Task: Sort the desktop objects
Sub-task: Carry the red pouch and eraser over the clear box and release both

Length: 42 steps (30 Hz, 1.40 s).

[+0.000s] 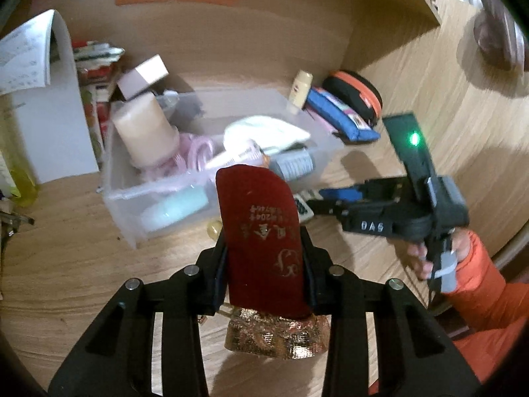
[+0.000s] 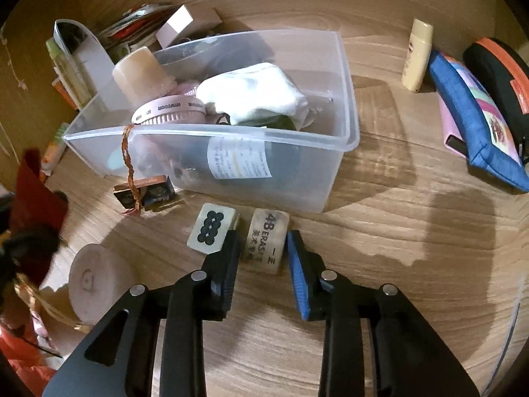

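Right wrist: "4B ERASER" eraser point(image 2: 266, 241) between open right claw point(image 2: 263, 254) pads.

Eraser point(image 2: 266, 239) and tile point(image 2: 213, 227) side by side before bin point(image 2: 344, 139); pouch point(image 2: 476, 125) right of bin.

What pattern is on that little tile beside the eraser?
The tile is cream with dark dots in rows, clearest in the right wrist view.

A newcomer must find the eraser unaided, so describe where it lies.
Start at the clear plastic bin on the wooden desk. On the desk in front of its near wall lie two pale blocks side by side. The eraser is the right one, between the right gripper's open jaws, printed 4B; its neighbour, a mahjong tile, shows black dots.
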{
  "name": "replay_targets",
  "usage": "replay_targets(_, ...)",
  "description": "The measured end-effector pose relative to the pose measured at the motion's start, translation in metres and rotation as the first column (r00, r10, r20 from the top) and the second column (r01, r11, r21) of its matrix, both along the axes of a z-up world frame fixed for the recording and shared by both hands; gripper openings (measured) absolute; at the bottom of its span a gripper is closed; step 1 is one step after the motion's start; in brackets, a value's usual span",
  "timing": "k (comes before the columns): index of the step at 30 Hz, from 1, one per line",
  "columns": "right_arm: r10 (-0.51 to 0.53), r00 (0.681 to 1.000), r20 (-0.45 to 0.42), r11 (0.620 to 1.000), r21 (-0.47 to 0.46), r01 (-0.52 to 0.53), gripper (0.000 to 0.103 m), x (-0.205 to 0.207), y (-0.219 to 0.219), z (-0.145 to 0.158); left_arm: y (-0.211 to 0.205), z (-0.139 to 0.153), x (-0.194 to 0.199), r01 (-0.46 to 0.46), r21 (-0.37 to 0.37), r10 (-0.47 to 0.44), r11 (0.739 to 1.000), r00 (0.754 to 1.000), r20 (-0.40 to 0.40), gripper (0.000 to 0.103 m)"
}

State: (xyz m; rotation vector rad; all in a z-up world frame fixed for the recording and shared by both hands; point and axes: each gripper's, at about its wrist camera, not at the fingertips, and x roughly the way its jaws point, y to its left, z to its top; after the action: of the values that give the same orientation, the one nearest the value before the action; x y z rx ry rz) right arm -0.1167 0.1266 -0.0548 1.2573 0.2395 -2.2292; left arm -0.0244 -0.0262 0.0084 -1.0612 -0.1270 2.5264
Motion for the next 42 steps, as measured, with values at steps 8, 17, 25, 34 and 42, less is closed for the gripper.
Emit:
replay_targets(8, 0.025, 0.998, -0.049, 1.000, -0.016, -0.026, 0.022, 0.015, 0.007, 0.009, -0.015, 0.015, -0.005, -0.092, -0.005, 0.092, 0.996, 0.994, -0.051, 0.036)
replay_targets(17, -0.013, 0.987, -0.161, 0.990, -0.139, -0.010, 0.023, 0.031, 0.034, 0.060, -0.038, 0.034, -0.018, -0.199, 0.003, 0.198, 0.980, 0.975, -0.101, 0.036)
replay_targets(25, -0.047, 0.967, -0.251, 0.973, -0.229, -0.012, 0.023, 0.023, 0.034, 0.100, -0.051, 0.049, -0.034, -0.279, 0.007, 0.277, 0.960, 0.950, -0.141, 0.036)
replay_targets(34, -0.047, 0.967, -0.250, 0.964, -0.267, -0.022, 0.023, 0.004, 0.022, 0.107, -0.046, 0.051, -0.059, -0.318, 0.000, 0.314, 0.948, 0.937, -0.153, 0.036)
replay_targets(42, -0.050, 0.978, -0.203, 0.968, -0.252, -0.003, 0.023, -0.023, 0.006, 0.087, -0.034, 0.034, -0.079, -0.307, -0.028, 0.300, 0.951, 0.943, -0.140, 0.036)
